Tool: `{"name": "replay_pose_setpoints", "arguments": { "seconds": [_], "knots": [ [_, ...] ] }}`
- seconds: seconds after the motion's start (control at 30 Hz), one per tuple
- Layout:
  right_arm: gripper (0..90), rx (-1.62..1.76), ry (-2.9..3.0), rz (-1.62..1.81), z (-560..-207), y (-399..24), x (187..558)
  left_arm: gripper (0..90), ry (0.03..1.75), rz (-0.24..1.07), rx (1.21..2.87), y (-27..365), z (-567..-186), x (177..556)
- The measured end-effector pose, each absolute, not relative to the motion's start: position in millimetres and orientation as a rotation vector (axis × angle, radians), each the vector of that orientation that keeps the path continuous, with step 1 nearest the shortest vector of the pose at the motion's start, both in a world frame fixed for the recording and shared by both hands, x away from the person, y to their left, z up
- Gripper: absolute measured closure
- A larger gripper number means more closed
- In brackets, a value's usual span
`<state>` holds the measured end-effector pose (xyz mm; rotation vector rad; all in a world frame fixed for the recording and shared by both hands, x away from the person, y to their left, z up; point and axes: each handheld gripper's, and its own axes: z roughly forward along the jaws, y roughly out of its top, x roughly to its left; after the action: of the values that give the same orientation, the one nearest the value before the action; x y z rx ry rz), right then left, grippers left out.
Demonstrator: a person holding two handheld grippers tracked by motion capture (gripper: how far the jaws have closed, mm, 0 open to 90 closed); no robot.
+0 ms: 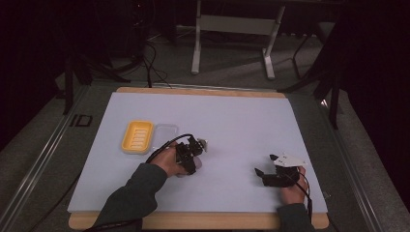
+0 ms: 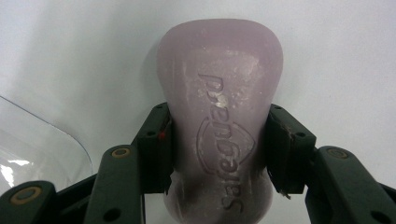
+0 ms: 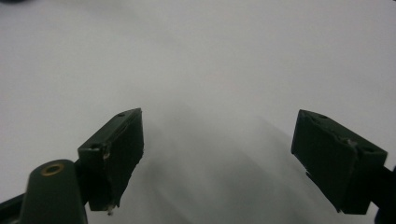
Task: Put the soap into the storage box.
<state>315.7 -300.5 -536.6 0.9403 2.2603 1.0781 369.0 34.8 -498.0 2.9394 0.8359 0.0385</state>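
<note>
My left gripper (image 2: 218,144) is clamped on a pale lilac bar of soap (image 2: 219,93). In the left gripper view its two black jaws press against the bar's long sides at about the middle, and the rounded far end of the bar sticks out well past the jaw tips. The bar's face carries embossed lettering and an oval emblem, turned up toward the camera. Under it lies the pale mat (image 2: 70,56), and I cannot tell whether the soap touches it or hangs just above.

Taking the yellow soap dish (image 1: 137,137) as my landmark in the high view: the dish sits on the mat (image 1: 232,116) toward the left side, ribbed inside. A clear lid (image 1: 165,133) lies flat just beside the dish on its right, touching or nearly so. My left gripper (image 1: 199,145) is to the right of that lid and a little nearer to me, with the soap (image 1: 201,143) at its tip as a small pale patch. The lid's curved corner (image 2: 42,144) also appears at the lower left of the left gripper view, near the jaw.

My right gripper (image 1: 266,165) rests well to the right of the dish, near my edge of the mat, held in my right hand (image 1: 294,191). In the right gripper view its jaws stand wide apart over the bare mat (image 3: 196,70), with nothing between them.
</note>
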Motion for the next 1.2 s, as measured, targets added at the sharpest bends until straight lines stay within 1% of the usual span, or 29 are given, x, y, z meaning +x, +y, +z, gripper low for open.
{"name": "replay_pose_setpoints", "arguments": {
  "seconds": [0.37,0.67,1.2],
  "knots": [
    [16.6,0.939,2.26,1.077,-536.6,-300.4,315.6,49.4,0.846,0.042,2.974,29.8,-497.7,369.9],
    [16.6,0.94,2.26,1.077,-536.6,-300.4,315.6,49.7,0.814,0.036,2.988,29.6,-497.0,370.8],
    [16.6,0.939,2.259,1.077,-536.6,-300.4,315.5,49.9,0.842,0.041,2.962,39.0,-490.9,375.5]
  ]
}}
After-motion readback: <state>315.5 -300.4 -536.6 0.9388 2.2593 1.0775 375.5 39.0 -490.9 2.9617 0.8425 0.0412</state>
